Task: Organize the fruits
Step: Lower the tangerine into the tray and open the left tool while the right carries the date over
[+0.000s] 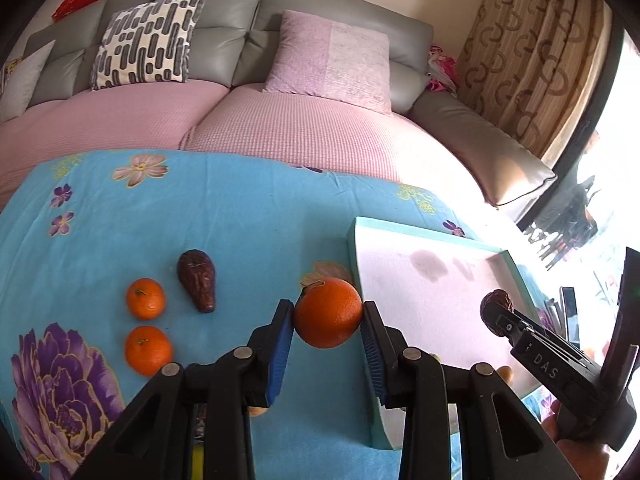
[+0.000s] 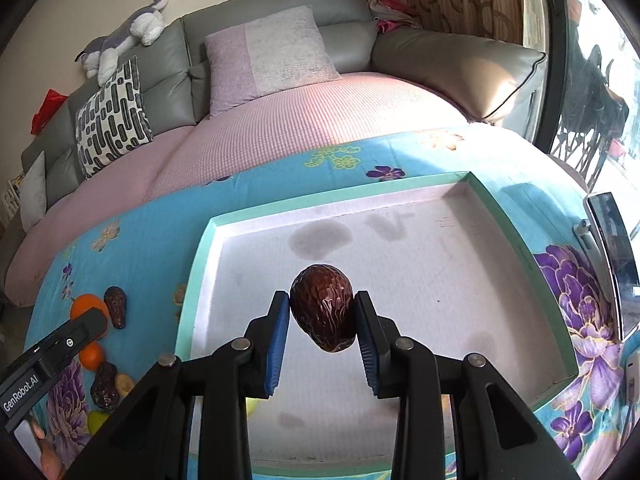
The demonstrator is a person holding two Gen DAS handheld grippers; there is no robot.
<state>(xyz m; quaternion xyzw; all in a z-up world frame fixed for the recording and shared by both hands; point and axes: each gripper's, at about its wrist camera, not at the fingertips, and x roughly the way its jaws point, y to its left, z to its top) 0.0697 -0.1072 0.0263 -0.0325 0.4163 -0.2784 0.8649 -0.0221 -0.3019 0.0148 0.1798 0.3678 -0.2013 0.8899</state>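
My left gripper is shut on an orange, held above the blue flowered cloth just left of the tray's rim. Two more oranges and a dark brown avocado lie on the cloth to the left. My right gripper is shut on another brown avocado, held over the white floor of the teal-rimmed tray. In the left wrist view the right gripper shows at the right with that avocado.
The table wears a blue flowered cloth. A grey sofa with pink covers and cushions stands behind it. More fruit, a brown avocado and yellow-green pieces, lies at the cloth's near left. A phone lies right of the tray.
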